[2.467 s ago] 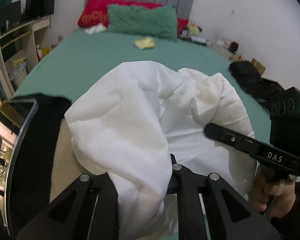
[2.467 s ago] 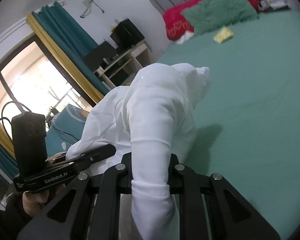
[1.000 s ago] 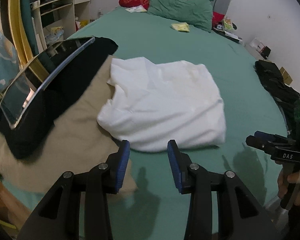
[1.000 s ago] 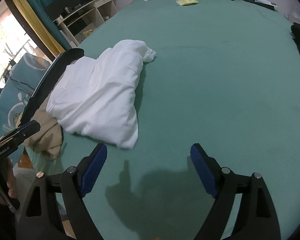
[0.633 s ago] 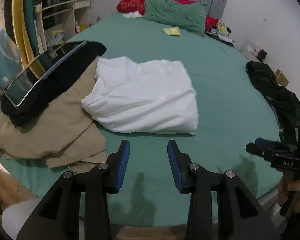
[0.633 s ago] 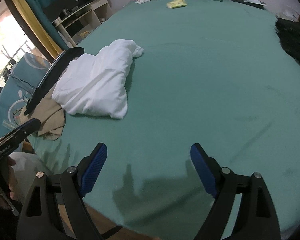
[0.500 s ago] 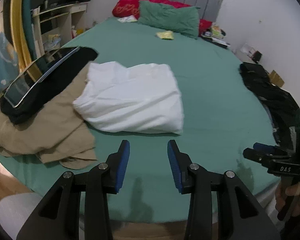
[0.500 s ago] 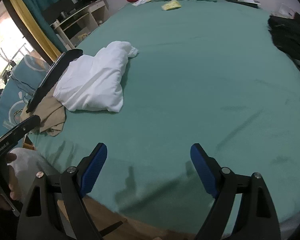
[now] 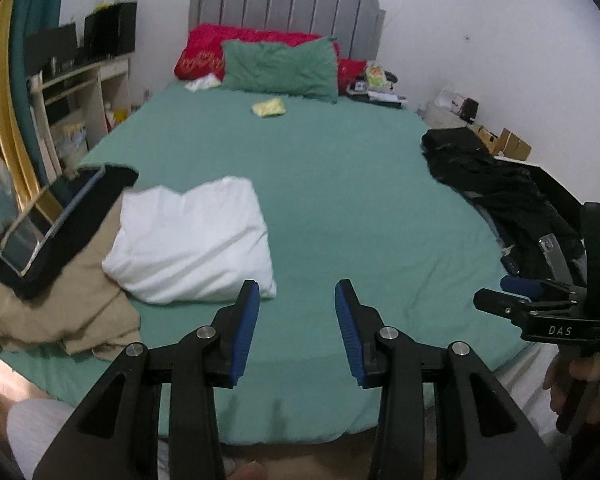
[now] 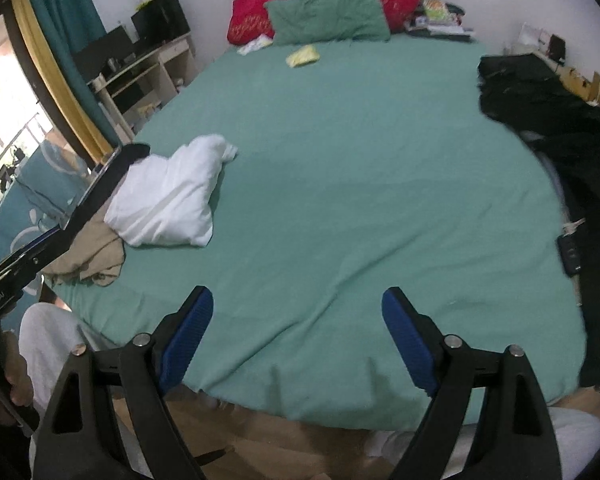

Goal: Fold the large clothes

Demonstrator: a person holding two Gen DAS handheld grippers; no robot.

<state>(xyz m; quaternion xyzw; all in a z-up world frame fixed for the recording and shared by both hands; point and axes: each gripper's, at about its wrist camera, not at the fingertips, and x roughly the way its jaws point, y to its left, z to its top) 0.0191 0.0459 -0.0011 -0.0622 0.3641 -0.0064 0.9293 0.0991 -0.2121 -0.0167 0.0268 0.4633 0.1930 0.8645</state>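
- Grippers: left gripper [image 9: 296, 320] is being held above the near edge of the bed [image 9: 340, 208], jaws part-open, nothing between the pads; jaws have just been opening a little further.
- Right gripper [image 10: 296, 336] is being held wide open, empty, also over the near edge; jaws have just been opening further too.
- White garment [image 9: 192, 248] is lying folded at the bed's left side, partly on a tan garment [image 9: 60, 312], touching a dark framed panel [image 9: 56, 224] at its far-left corner. Neither gripper is touching it.
- Black clothes pile [image 10: 548, 112] is lying at the right side, well apart from the white bundle, unfolded.
- Step in hand (judged): white item is being left as done; next large item is being sought, prob. the black pile.
- Technique, recommended:
  - Pile is to be approached w/ both jaws kept open until a single fabric layer is sitting between the pads.
  - Two corners or shoulder seams are to be taken, one per gripper, not a bunched mid-section.
  - Item is to be dragged onto the bare centre of the sheet and spread flat before any fold.
  - Small dark device [image 10: 570, 256] near the pile's edge is to be avoided.
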